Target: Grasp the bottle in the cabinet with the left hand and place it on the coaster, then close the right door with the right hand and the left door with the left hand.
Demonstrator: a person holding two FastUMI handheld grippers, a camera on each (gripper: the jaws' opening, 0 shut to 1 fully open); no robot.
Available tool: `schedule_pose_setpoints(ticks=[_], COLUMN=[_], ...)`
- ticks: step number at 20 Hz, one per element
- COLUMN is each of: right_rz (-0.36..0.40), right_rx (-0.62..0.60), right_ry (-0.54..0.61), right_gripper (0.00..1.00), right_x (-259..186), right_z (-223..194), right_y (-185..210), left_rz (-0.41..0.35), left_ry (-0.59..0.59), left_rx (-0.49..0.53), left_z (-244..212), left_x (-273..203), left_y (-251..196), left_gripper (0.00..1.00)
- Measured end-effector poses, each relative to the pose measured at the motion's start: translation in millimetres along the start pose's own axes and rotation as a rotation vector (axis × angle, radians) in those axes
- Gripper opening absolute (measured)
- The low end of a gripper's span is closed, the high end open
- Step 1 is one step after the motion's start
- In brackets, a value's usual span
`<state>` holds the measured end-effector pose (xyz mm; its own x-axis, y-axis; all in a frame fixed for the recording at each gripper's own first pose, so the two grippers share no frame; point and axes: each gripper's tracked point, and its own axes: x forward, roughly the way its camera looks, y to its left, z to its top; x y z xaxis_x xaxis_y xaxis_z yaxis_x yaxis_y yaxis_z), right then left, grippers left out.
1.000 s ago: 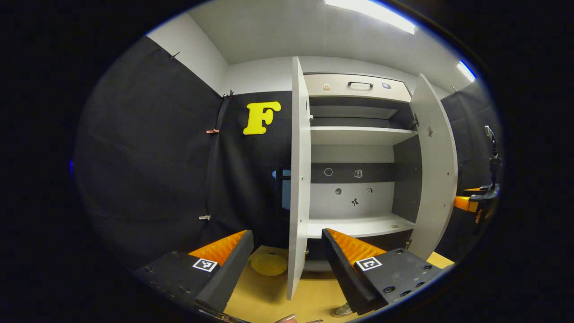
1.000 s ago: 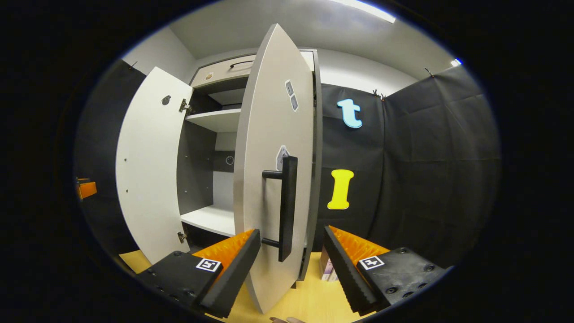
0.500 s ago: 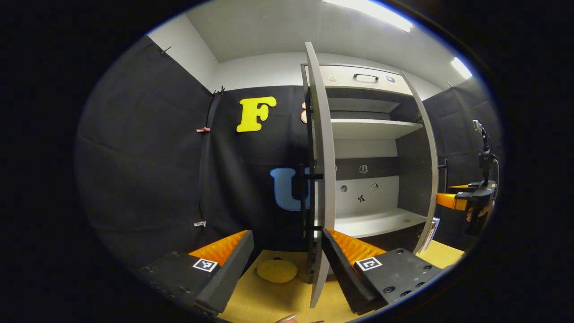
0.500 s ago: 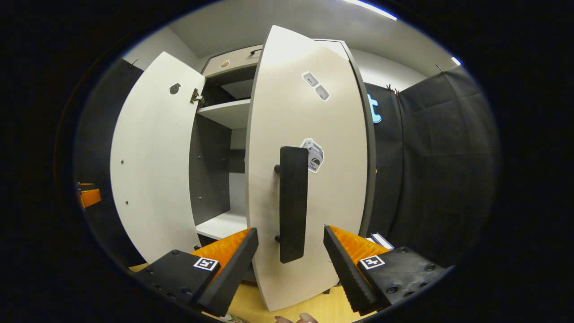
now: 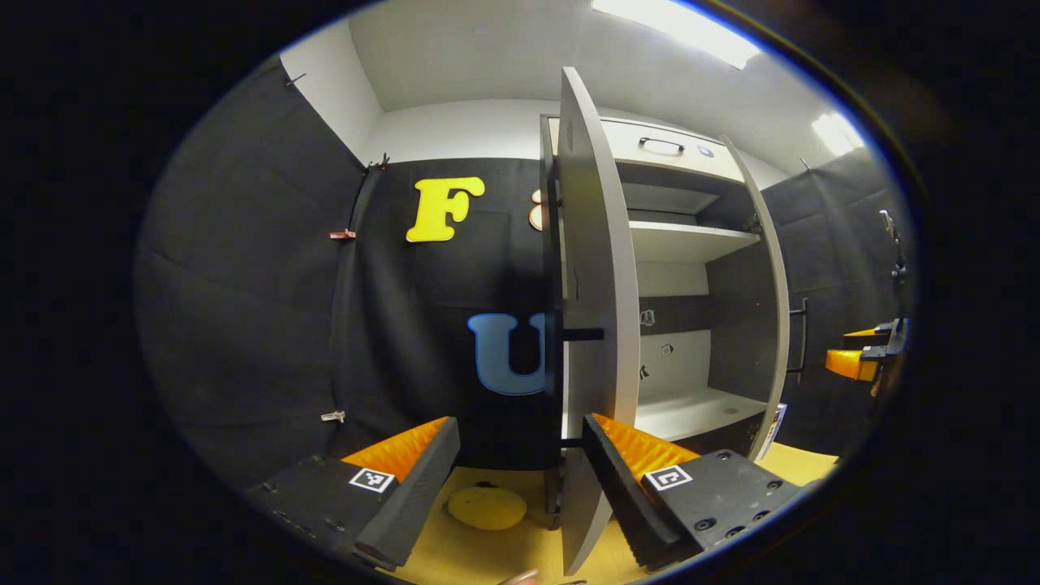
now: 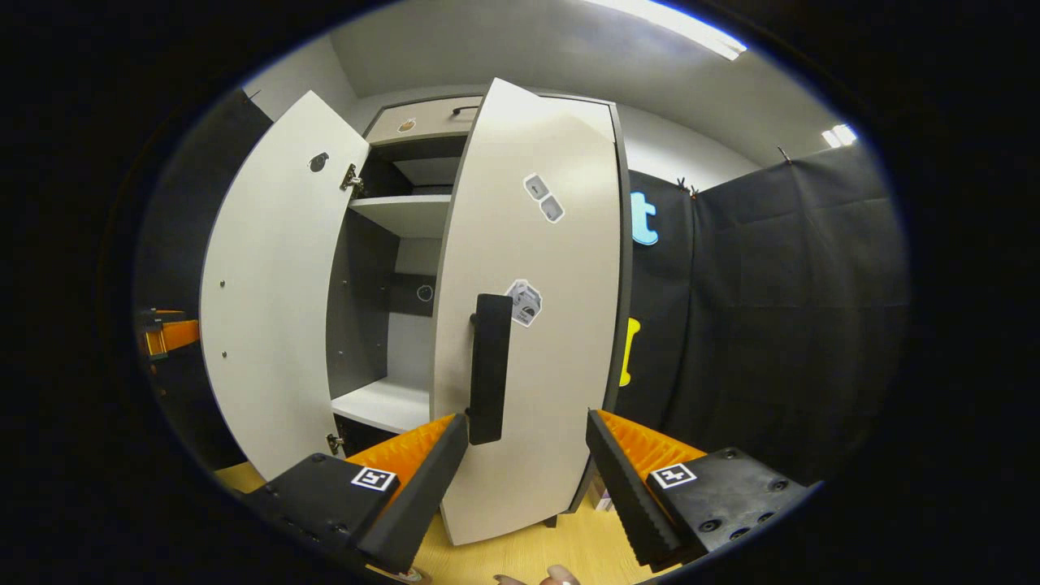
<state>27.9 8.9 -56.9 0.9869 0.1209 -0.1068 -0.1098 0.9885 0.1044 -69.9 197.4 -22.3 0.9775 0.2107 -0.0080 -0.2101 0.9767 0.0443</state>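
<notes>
Left gripper (image 5: 520, 463) wide open, nothing between the fingers, pointed at the edge of the left door (image 5: 589, 317), which stands almost edge-on and just ahead of the fingertips. Black handle (image 5: 554, 341) of that door poking out on its far side. Yellow coaster (image 5: 487, 507) flat on the wooden tabletop (image 5: 487, 552), low between the two fingers, just left of the door's bottom corner. No bottle visible on it from here, and can't tell where the bottle is. Cabinet (image 5: 691, 325) interior visible past the door: pale shelves (image 5: 691, 241), a few stickers on the back panel. Right door (image 5: 776, 301) seen nearly edge-on further right, and beyond it the other gripper (image 5: 865, 361) at the far edge.

From the right gripper view: right gripper (image 6: 526, 459) also spread open, gripping nothing. Right door (image 6: 532, 325) partly swung in, front face toward the camera, its black handle (image 6: 490, 367) hanging just above the left finger (image 6: 422, 471) of this gripper; contact unclear. Couple of stickers (image 6: 543, 197) on the door face. Left door (image 6: 272, 301) wide open, the other gripper (image 6: 166, 333) peeking out at the far left
</notes>
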Motion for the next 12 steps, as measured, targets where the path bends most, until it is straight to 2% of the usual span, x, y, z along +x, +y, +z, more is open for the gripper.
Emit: schedule_pose_setpoints(ticks=[5, 9, 12], right_rz=[0.002, -0.017, -0.016], right_rx=[0.019, -0.019, -0.041], right_ry=[0.034, 0.041, 0.028], right_gripper=[0.98, 0.98, 0.98], right_x=[-1.6, -4.4, -3.4], right_z=[-9.6, -13.9, -9.9], right_y=[7.5, 8.3, 7.5], left_rz=[-0.036, -0.104, -0.128], left_ry=[-0.014, -0.006, -0.013], left_rx=[0.008, -0.017, 0.042], left_z=[-0.2, -0.5, 2.5], left_x=[12.6, 11.4, 17.4], left_y=[-3.0, -15.6, -33.0], left_gripper=[0.96, 0.91, 0.92])
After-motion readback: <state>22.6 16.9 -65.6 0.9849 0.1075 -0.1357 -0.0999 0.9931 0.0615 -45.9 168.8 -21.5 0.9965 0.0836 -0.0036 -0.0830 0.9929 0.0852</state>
